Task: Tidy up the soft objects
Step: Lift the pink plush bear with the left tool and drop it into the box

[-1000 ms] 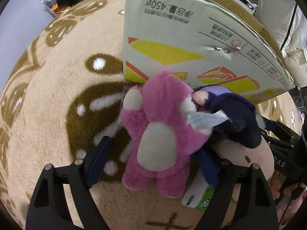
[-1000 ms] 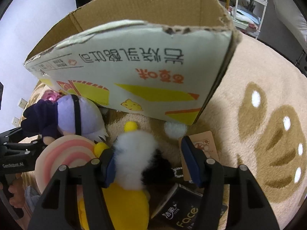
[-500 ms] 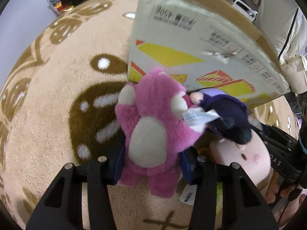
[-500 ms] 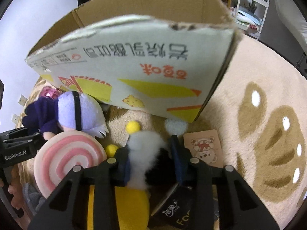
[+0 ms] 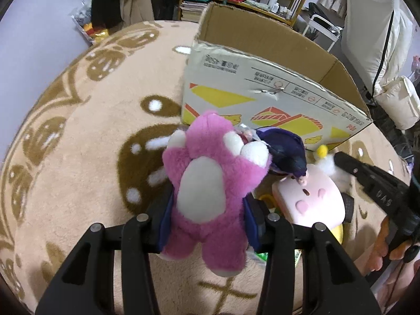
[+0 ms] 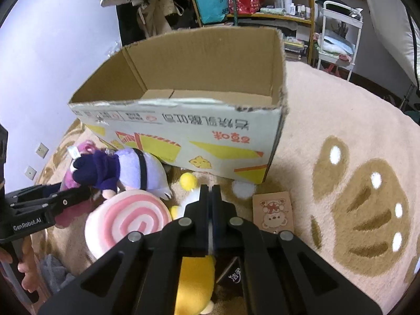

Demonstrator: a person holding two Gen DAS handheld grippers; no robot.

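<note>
Pink plush (image 5: 207, 197) lifted higher, tan patterned rug (image 5: 78, 157), cluttered shelves (image 6: 262, 5)

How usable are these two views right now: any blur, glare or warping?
Left wrist view: sharp centre on the pink plush, strong fisheye bending of the cardboard box, dark vignette corners. Right wrist view: no glare, soft edge blur, even indoor light on the box.

beige patterned rug (image 6: 354, 136), lilac wall (image 6: 52, 52), cluttered shelves (image 6: 275, 5)

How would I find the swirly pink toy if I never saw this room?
Find the big cardboard box on the tan rug. In front of it lies a toy pile; the swirly pink toy is the round flat one below the purple doll. Only it has pink-and-white rings.
</note>
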